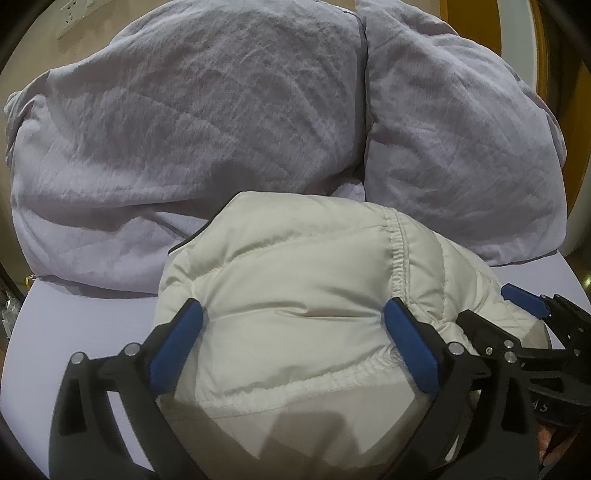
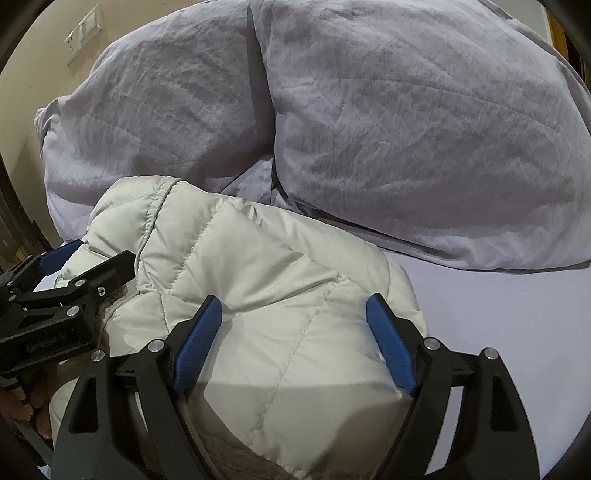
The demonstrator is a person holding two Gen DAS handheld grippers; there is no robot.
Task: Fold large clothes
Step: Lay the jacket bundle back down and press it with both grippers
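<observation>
Jacket: a cream quilted puffer jacket (image 1: 295, 295) lies bundled on the lavender bed sheet (image 1: 74, 325), near the viewer, just in front of two pillows.
Left gripper: the left gripper (image 1: 293, 319) has its blue pads spread wide, straddling the bundle's left part; whether the pads press the fabric I cannot tell.
Right gripper: the right gripper (image 2: 295, 314) is spread too, astride the jacket's right part.
Pillows: two lilac pillows (image 2: 424, 129) lean side by side at the far end.
Wall: a beige wall with a switch plate (image 2: 83, 33) stands far left.
</observation>
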